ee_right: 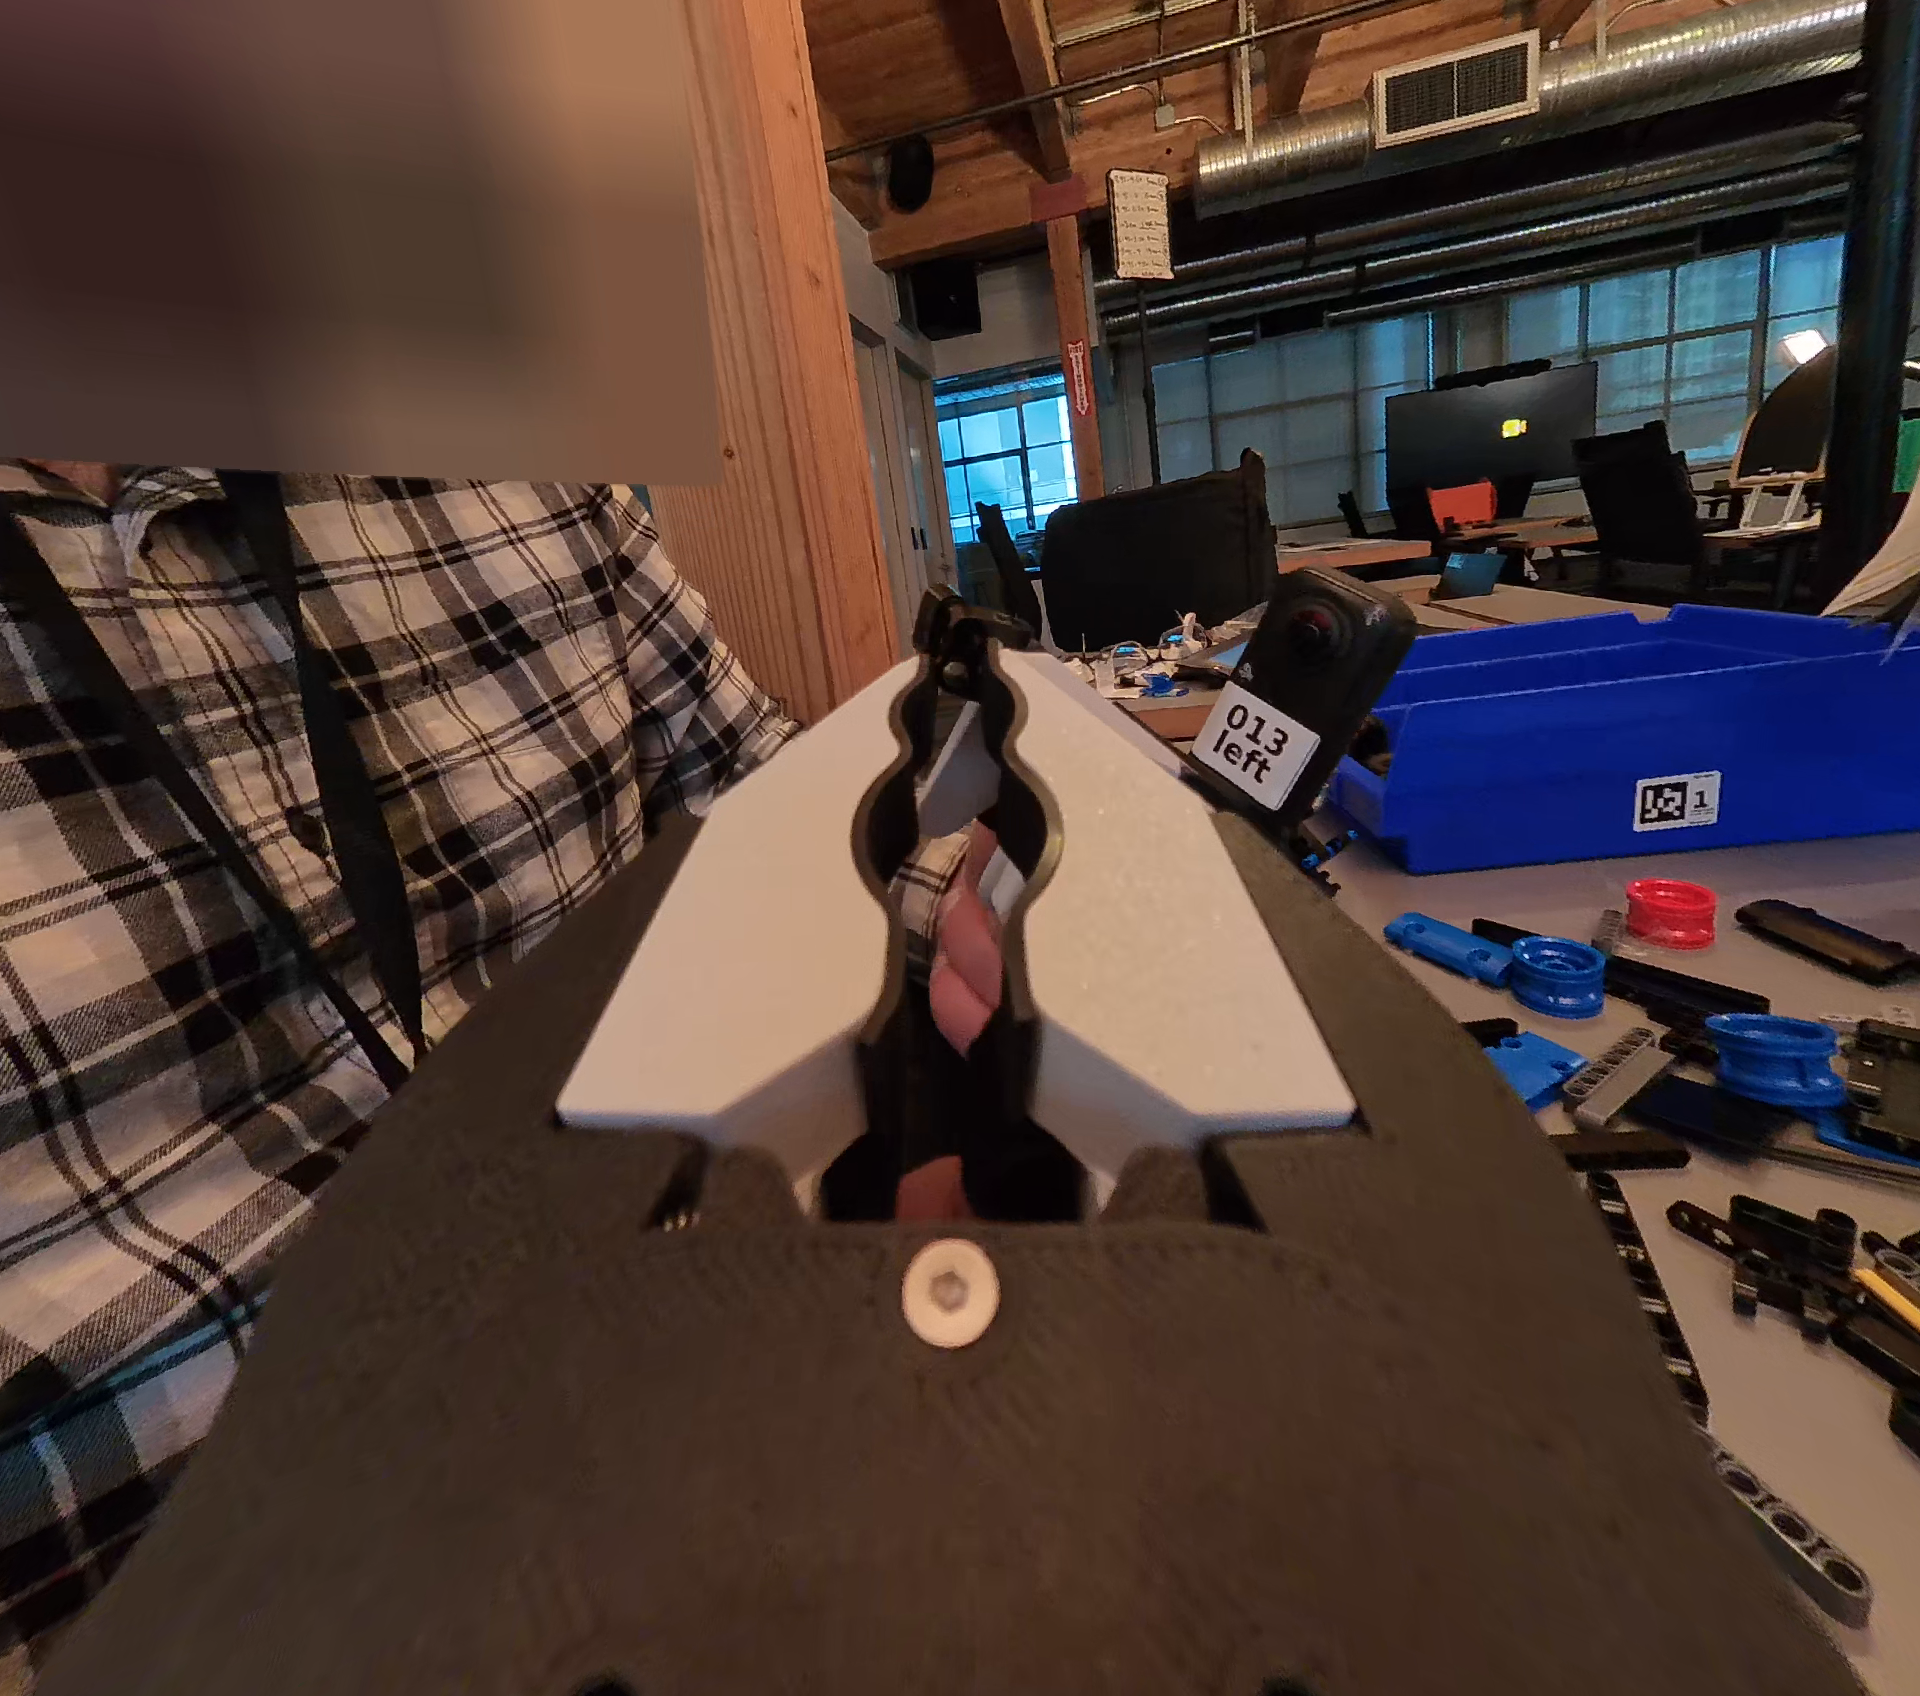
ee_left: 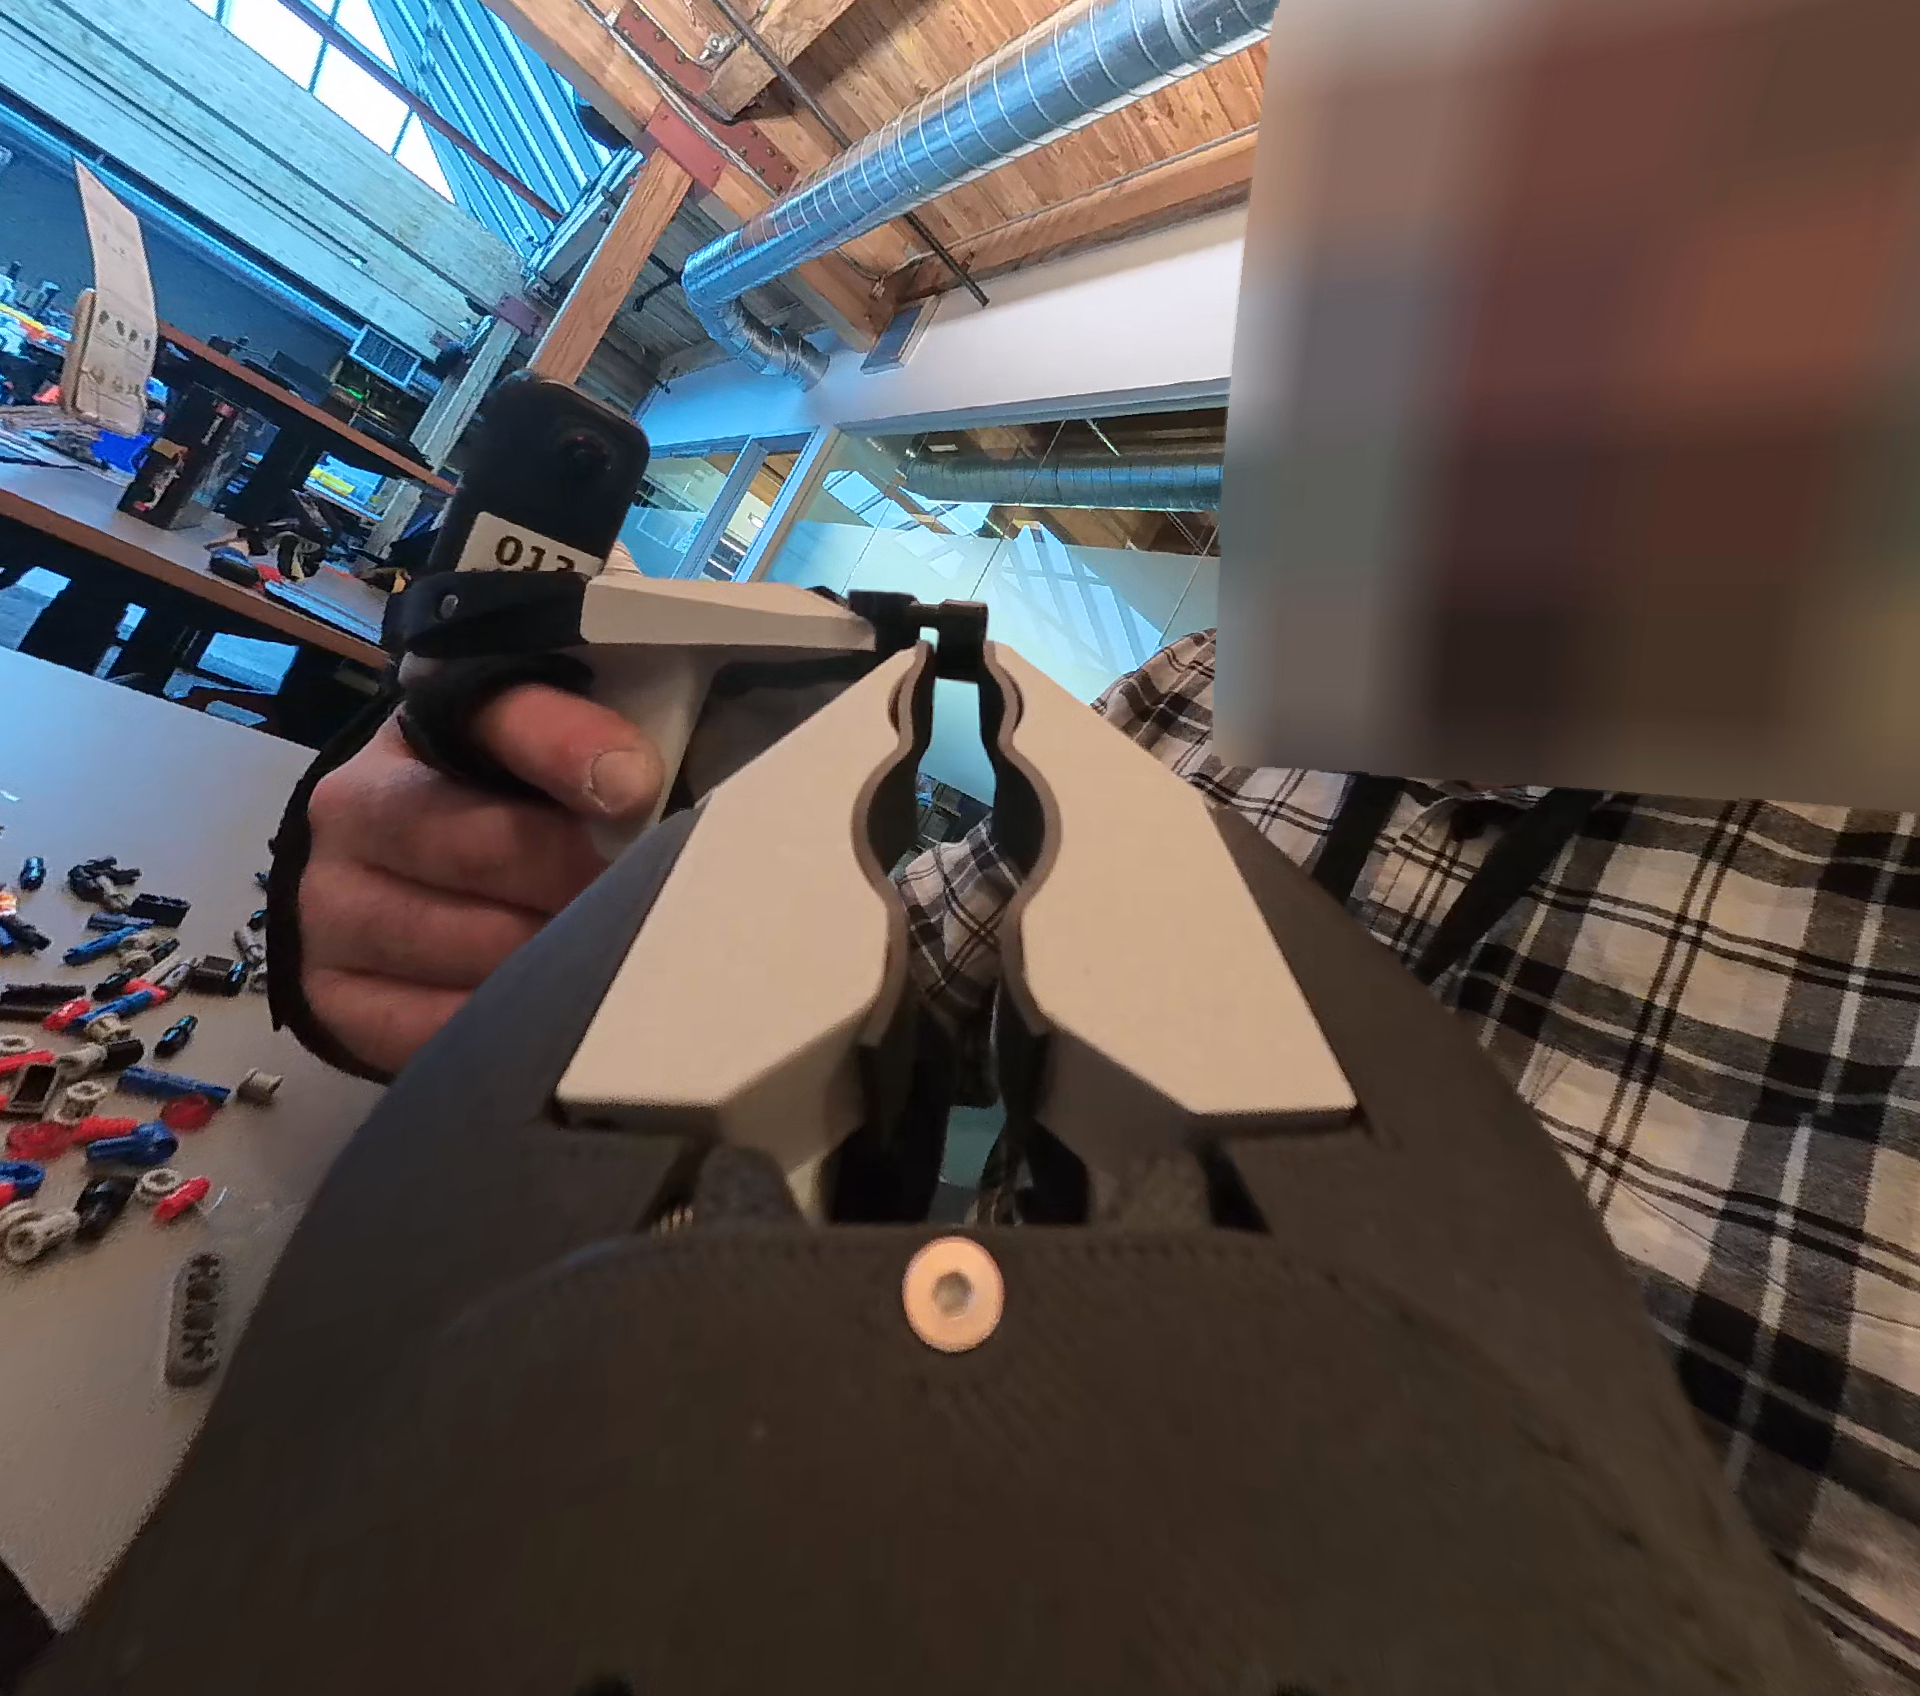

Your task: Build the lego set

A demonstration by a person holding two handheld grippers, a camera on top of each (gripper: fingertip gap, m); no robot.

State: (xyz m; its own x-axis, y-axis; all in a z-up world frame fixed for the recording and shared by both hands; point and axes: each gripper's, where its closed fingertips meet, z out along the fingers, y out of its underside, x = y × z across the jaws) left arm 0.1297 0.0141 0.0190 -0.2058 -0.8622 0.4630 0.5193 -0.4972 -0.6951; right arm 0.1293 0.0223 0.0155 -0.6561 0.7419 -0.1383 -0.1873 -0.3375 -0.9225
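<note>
- left wrist view: loose lego pieces (ee_left: 104,1064) in blue, red, black and grey lie scattered on the grey table (ee_left: 156,773) at the far left.
- the right gripper (ee_left: 914,623), held in a hand (ee_left: 436,877), meets the left gripper (ee_left: 956,659) tip to tip on a small black piece (ee_left: 935,612).
- the left gripper's jaws are nearly closed on that piece.
- right wrist view: the right gripper (ee_right: 961,670) pinches the same black piece (ee_right: 956,633), jaws almost together.
- blue wheels (ee_right: 1558,971), a red wheel (ee_right: 1670,912) and a blue bin (ee_right: 1621,732) sit on the table at the right.
</note>
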